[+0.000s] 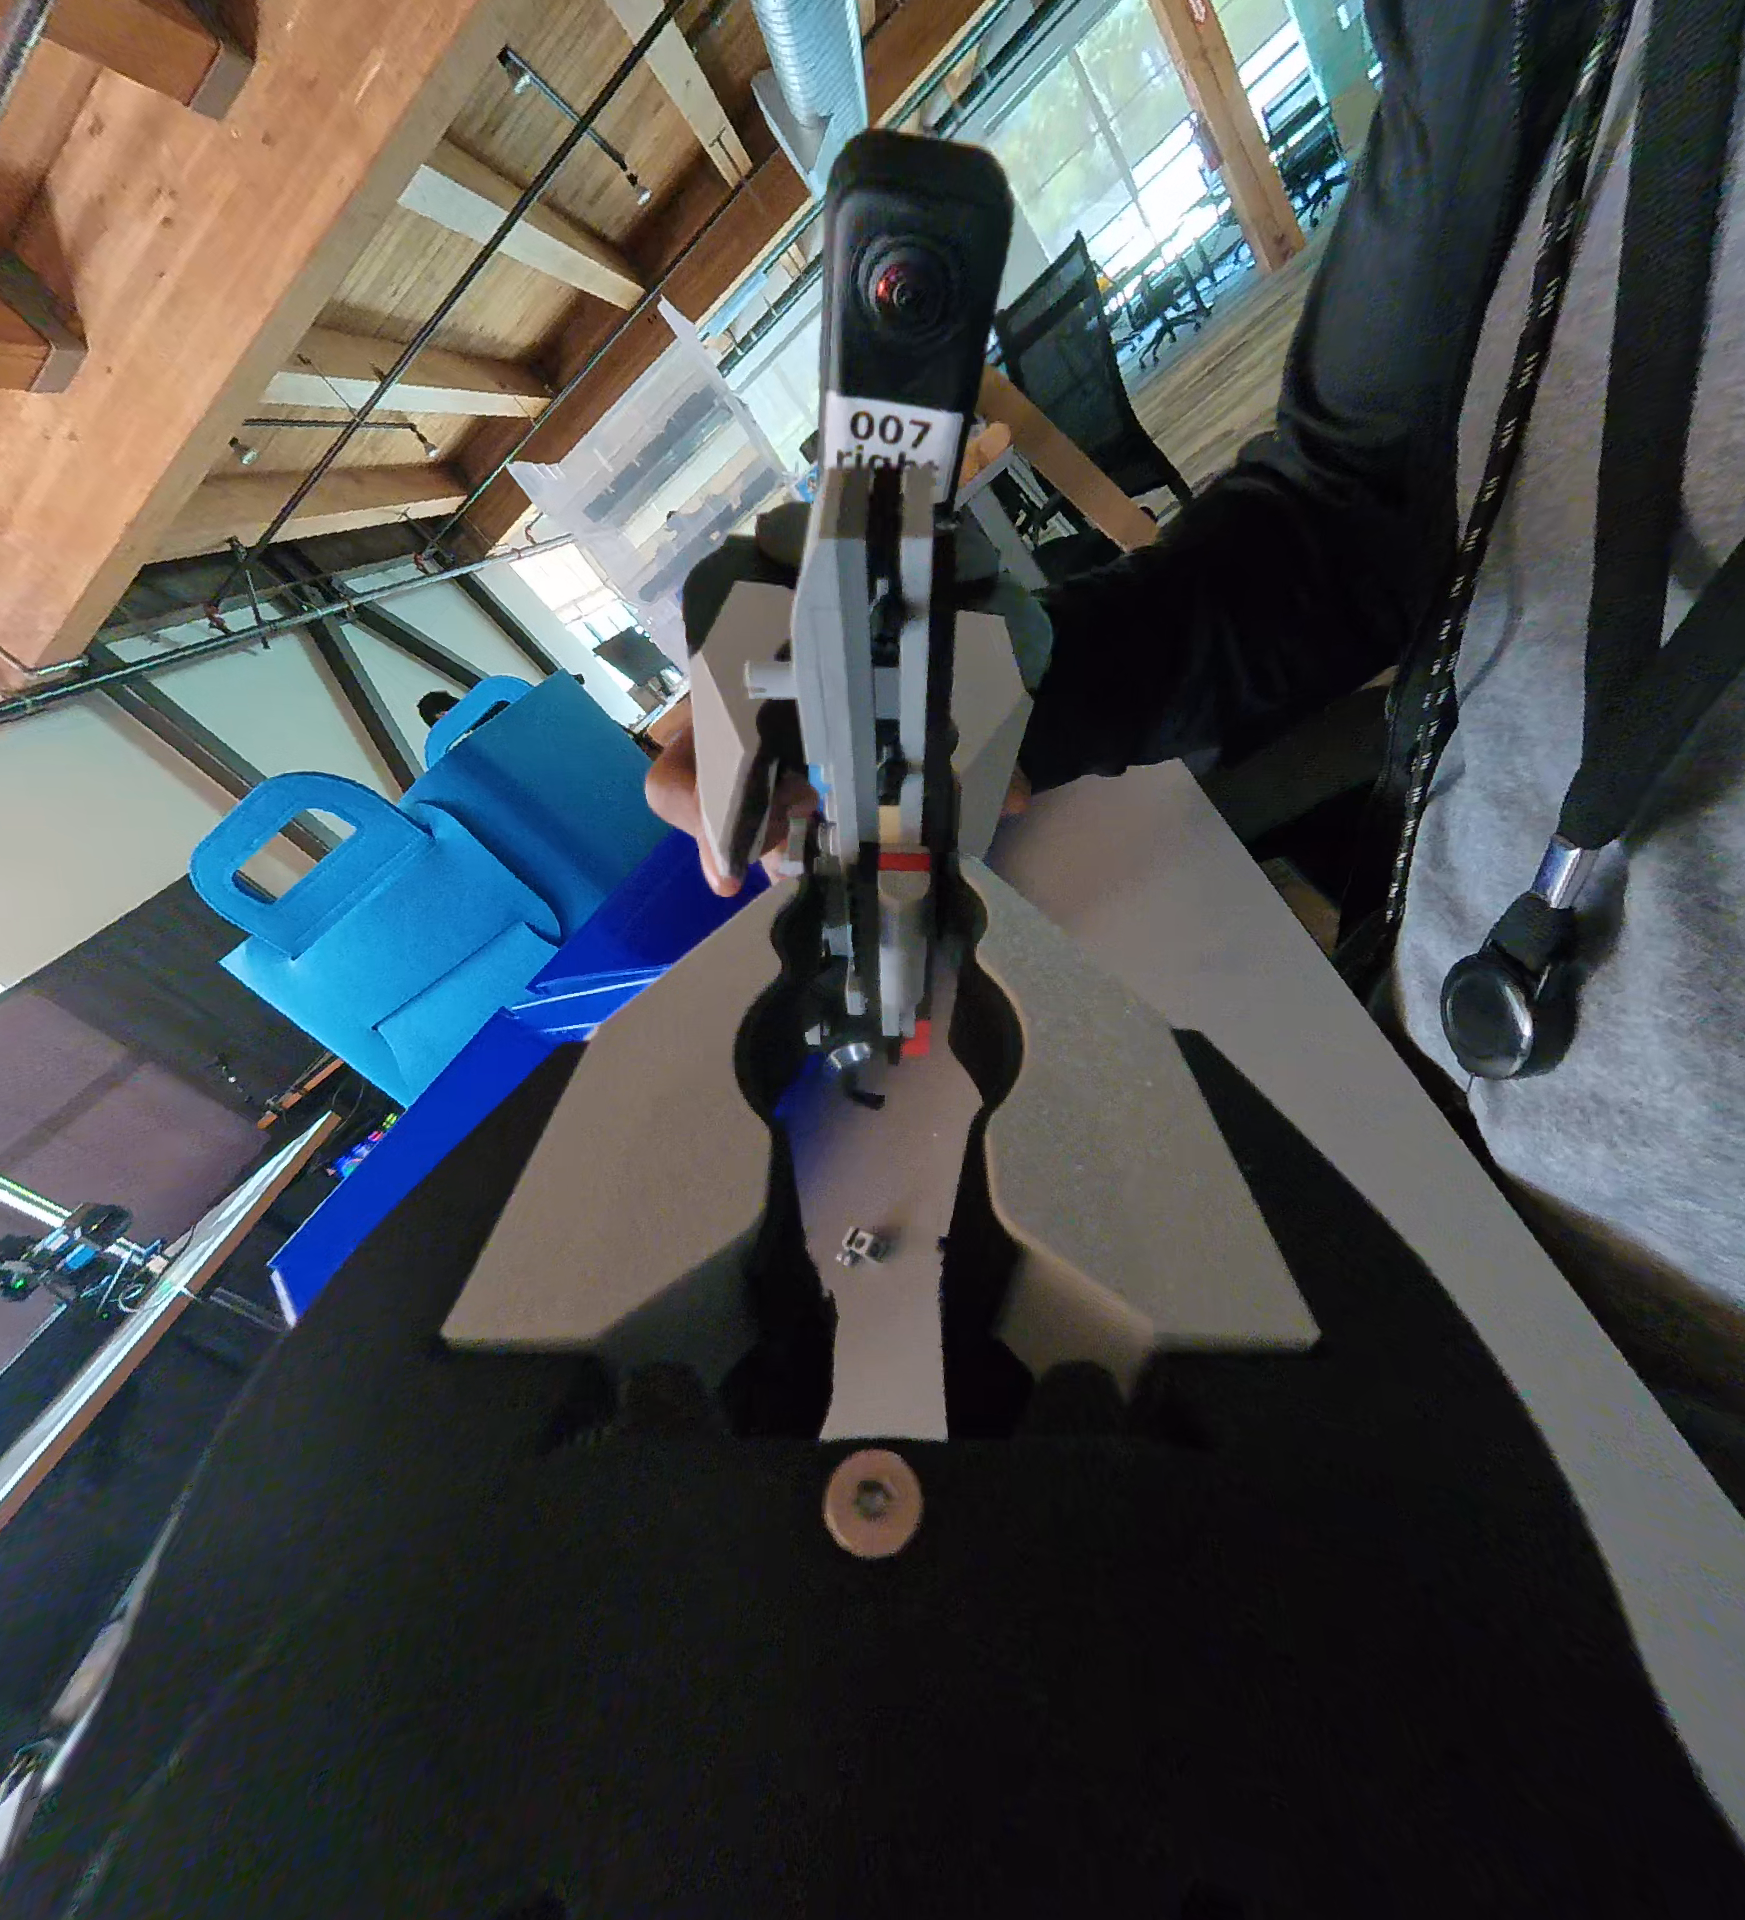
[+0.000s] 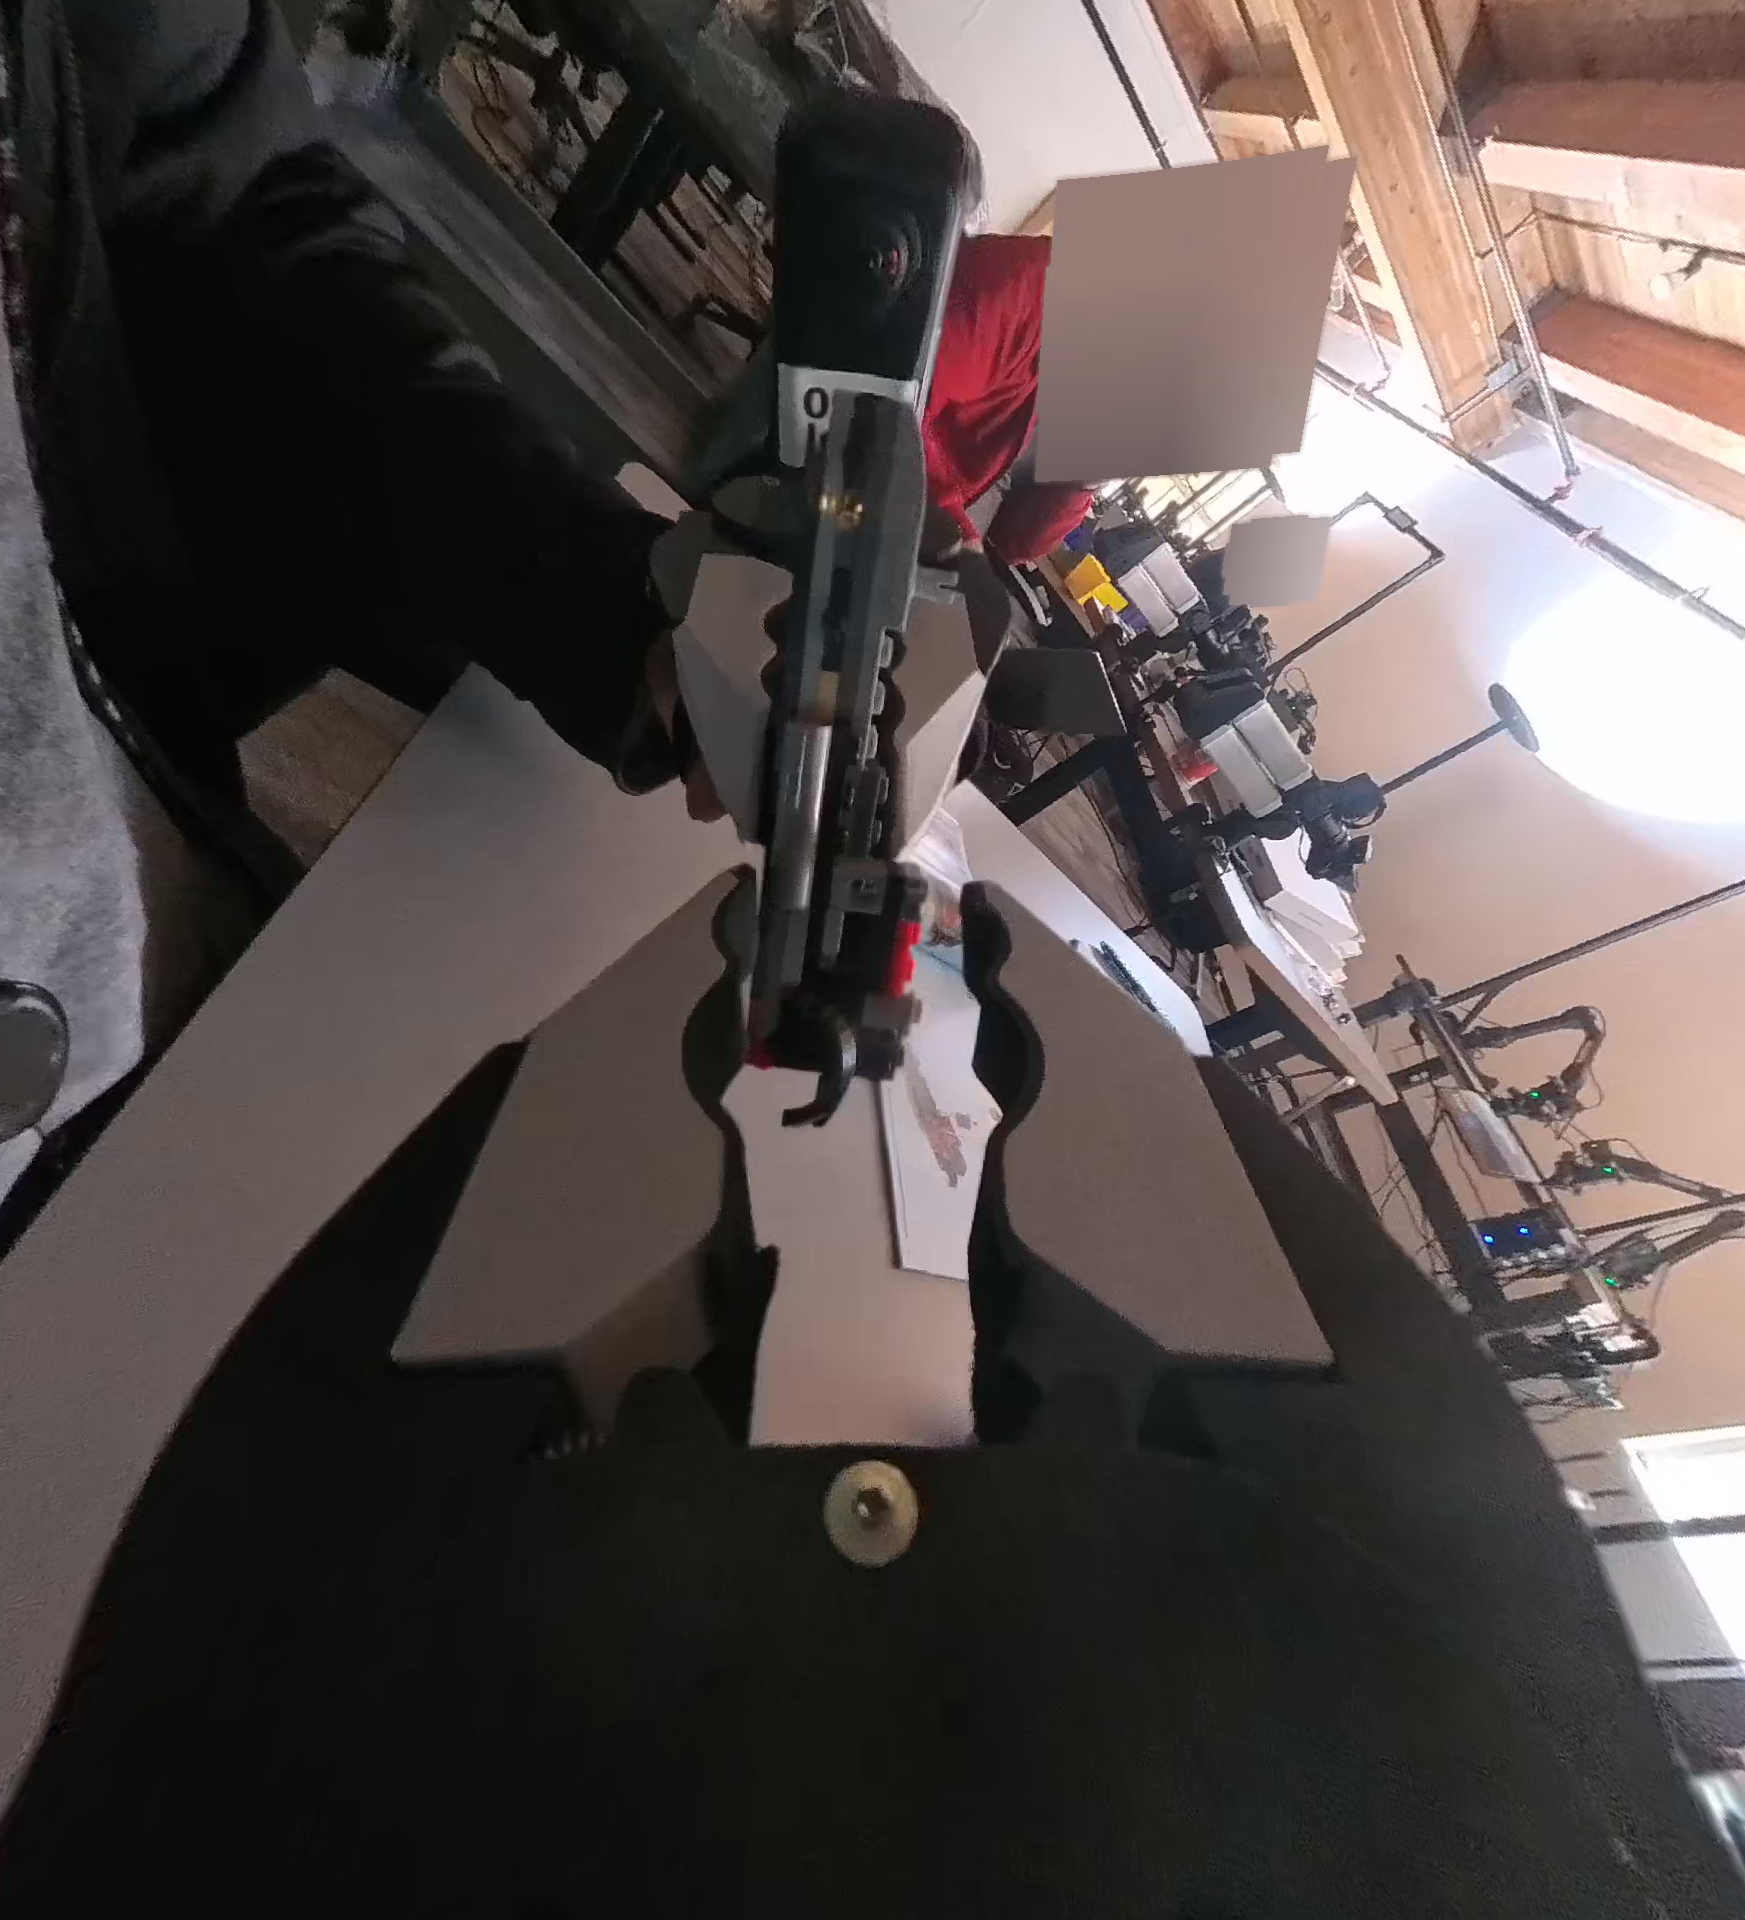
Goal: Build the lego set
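A long grey and black lego model (image 1: 857, 675) with red bits hangs in the air between my two grippers, which face each other. My left gripper (image 1: 873, 883) is shut on one end of it. My right gripper (image 2: 852, 894) stands around the other end of the model (image 2: 816, 790); one finger touches it and a narrow gap shows on the other side. The right gripper also shows in the left wrist view (image 1: 873, 821), and the left gripper in the right wrist view (image 2: 832, 805). A small grey lego piece (image 1: 863, 1244) lies on the white table (image 1: 1159, 883) below.
An instruction booklet (image 2: 935, 1164) lies on the table under the model. Blue felt bags (image 1: 411, 904) and a blue box (image 1: 494, 1122) stand at the table's far side. The person's grey hoodie (image 1: 1678, 935) with a drawstring is close beside. Desks with equipment (image 2: 1263, 748) are behind. The tips of both grippers are at nearly the same place.
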`<state>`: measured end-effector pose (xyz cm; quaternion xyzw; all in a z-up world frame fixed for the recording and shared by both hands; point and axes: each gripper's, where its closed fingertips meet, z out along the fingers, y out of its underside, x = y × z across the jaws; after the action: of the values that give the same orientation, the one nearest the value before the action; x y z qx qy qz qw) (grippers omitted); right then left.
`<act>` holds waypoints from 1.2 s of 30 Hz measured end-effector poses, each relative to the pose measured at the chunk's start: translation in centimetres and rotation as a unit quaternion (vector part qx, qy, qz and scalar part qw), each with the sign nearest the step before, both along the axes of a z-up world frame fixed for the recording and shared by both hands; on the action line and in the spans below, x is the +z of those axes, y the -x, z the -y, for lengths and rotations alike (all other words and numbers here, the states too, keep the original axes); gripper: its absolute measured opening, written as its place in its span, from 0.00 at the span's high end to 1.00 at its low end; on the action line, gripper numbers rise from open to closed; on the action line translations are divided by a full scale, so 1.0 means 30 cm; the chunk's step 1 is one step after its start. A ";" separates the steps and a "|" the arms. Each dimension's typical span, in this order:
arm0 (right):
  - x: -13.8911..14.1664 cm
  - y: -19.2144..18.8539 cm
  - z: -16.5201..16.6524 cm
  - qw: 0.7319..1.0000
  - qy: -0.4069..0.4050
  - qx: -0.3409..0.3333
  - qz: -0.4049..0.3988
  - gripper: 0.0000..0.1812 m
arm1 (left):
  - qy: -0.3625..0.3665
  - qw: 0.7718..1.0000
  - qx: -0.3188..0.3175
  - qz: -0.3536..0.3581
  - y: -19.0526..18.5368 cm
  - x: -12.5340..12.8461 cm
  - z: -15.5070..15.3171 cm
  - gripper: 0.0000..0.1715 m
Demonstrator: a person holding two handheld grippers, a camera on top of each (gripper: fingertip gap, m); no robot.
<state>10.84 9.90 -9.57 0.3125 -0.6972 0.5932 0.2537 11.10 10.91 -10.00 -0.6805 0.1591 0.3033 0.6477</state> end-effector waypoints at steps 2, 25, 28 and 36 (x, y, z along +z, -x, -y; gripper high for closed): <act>-0.004 -0.002 -0.008 1.000 -0.005 0.004 0.007 0.75 | 0.004 1.000 0.002 0.001 0.002 -0.006 0.001 0.87; -0.042 -0.003 -0.003 0.998 -0.052 0.007 -0.047 0.82 | 0.036 0.999 0.005 -0.002 0.003 -0.031 -0.019 0.87; -0.045 -0.004 -0.005 0.997 -0.055 0.007 -0.050 0.83 | 0.038 0.999 0.004 -0.001 0.002 -0.034 -0.023 0.87; -0.054 0.029 -0.006 0.997 -0.053 -0.018 -0.050 0.82 | 0.045 0.999 0.026 0.003 0.032 -0.043 -0.021 0.87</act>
<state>9.98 10.07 -11.17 0.3417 -0.7198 0.5345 0.2818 10.15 11.55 -11.28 -0.7135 0.1531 0.3105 0.6092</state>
